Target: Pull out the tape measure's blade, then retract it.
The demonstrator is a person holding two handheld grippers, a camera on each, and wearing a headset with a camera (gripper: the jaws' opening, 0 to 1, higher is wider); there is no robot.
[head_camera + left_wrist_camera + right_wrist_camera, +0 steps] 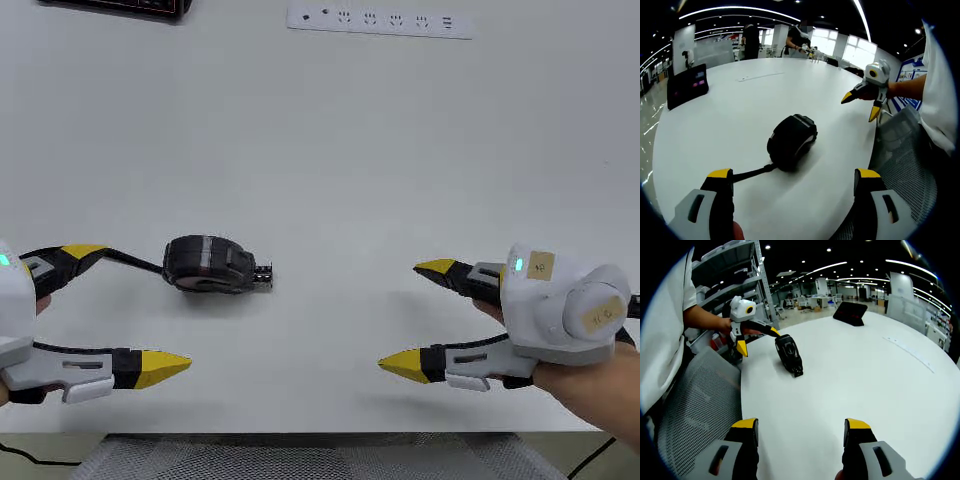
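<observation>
Fingers on the left gripper (130, 308) and the right gripper (408, 316) are spread wide, with nothing between them. Between the grippers the tape measure (210, 265) lies on the table (330, 140), blade still in. The left gripper is just beside its strap (140, 262) end, and the right is well apart on its hook (263, 276) side. To do this step well, clamp the case firmly with the left, then pinch the hook squarely with the right and draw straight away from the case.
</observation>
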